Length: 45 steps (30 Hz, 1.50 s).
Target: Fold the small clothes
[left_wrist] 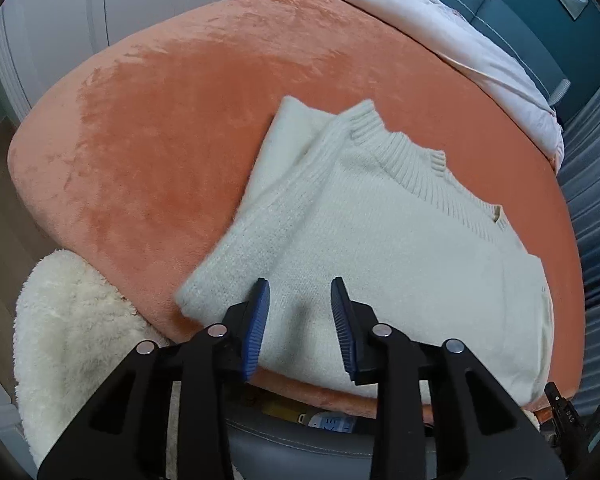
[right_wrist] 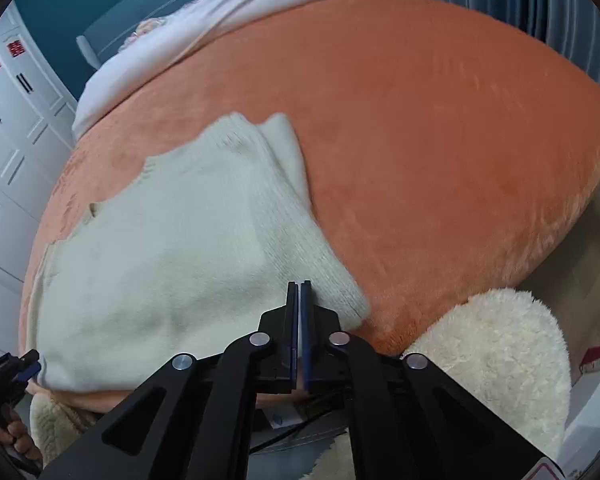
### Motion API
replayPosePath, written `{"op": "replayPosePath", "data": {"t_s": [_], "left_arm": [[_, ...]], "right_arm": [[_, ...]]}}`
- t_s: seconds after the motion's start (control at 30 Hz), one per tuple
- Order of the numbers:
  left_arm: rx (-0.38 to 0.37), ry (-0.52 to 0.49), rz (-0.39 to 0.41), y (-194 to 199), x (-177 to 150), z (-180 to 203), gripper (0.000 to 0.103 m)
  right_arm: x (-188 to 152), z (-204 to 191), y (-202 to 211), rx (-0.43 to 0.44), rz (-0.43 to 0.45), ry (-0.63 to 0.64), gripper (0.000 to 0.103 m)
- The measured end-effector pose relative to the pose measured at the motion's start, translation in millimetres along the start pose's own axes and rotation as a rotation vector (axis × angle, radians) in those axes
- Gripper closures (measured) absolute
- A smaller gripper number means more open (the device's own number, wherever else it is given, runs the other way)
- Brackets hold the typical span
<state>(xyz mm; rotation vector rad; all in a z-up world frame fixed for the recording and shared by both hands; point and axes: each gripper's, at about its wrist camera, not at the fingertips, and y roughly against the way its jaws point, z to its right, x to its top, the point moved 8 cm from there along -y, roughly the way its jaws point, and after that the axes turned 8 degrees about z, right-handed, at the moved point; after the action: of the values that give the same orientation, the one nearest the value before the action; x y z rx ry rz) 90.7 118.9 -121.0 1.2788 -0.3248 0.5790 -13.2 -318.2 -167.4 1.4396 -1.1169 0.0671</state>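
Cream knit sweater (left_wrist: 380, 240) lies part-folded near the bed's (left_wrist: 160, 140) front edge; left tongs (left_wrist: 300, 320) wide, right tongs (right_wrist: 300, 320) closed empty, next probably gripping the hem.

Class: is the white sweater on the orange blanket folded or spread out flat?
Partly folded: the sweater has a sleeve turned across its body, collar uppermost on the blanket.

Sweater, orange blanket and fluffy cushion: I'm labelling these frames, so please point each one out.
Sweater (left_wrist: 380, 240), left wrist view, middle of the knit body.
Orange blanket (left_wrist: 160, 140), left wrist view, bare patch beside the sweater.
Fluffy cushion (right_wrist: 500, 352), right wrist view, its top surface.
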Motion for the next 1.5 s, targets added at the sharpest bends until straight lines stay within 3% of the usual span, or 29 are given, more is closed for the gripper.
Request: {"op": "replayPosePath", "data": {"t_s": [0.1,0.2,0.27,0.4,0.5,0.63,0.7,0.9,1.0,1.13,1.27,1.43,1.5], "left_arm": [[0.069,-0.051,-0.007,-7.4,-2.5,-10.4,0.064],[0.108,-0.056,-0.058,-24.7,-16.5,-23.2,0.066],[0.111,-0.069,-0.044,-18.3,-19.5,-21.5,0.066],[0.13,-0.102,-0.047,-20.6,-24.5,-21.3,0.065],[0.142,-0.112,-0.044,-22.7,-23.6,-21.0,0.065],[0.142,-0.129,-0.043,-23.5,-24.1,-19.6,0.065],[0.138,-0.133,-0.045,-22.6,-24.1,-19.4,0.065],[0.136,-0.129,-0.042,-24.8,-23.8,-19.3,0.064],[0.132,-0.129,-0.042,-24.4,-23.9,-18.8,0.064],[0.074,-0.052,-0.036,-16.8,-21.3,-23.4,0.064],[0.021,0.051,-0.015,0.1,-12.4,-34.6,0.064],[0.016,0.017,0.078,16.2,26.2,-23.3,0.044],[-0.009,0.009,0.082,9.3,44.0,-12.0,0.036]], "right_arm": [[-8.7,-0.6,-7.4,-0.032,-0.048,0.077,0.1],[-30.6,10.5,-36.5,-0.102,-0.199,0.083,0.103],[-18.6,2.2,-22.9,-0.083,-0.143,0.087,0.101],[-2.4,-41.5,10.7,0.048,-0.046,0.146,0.099],[-16.6,-75.3,7.5,0.116,-0.069,0.228,0.099],[-60.6,-97.1,-29.4,0.074,-0.194,0.353,0.099],[-57.0,-103.5,-23.4,0.066,-0.171,0.364,0.098],[-32.9,-157.8,25.9,0.237,-0.072,0.392,0.095],[-42.1,-185.0,20.8,0.291,-0.097,0.434,0.095],[-66.5,-196.6,-23.9,0.265,-0.206,0.478,0.095],[-65.7,-202.8,-17.5,0.25,-0.188,0.515,0.097],[-39.5,-196.9,5.8,0.257,-0.083,0.498,0.096],[-17.0,-172.0,5.2,0.208,-0.037,0.447,0.088]]}}
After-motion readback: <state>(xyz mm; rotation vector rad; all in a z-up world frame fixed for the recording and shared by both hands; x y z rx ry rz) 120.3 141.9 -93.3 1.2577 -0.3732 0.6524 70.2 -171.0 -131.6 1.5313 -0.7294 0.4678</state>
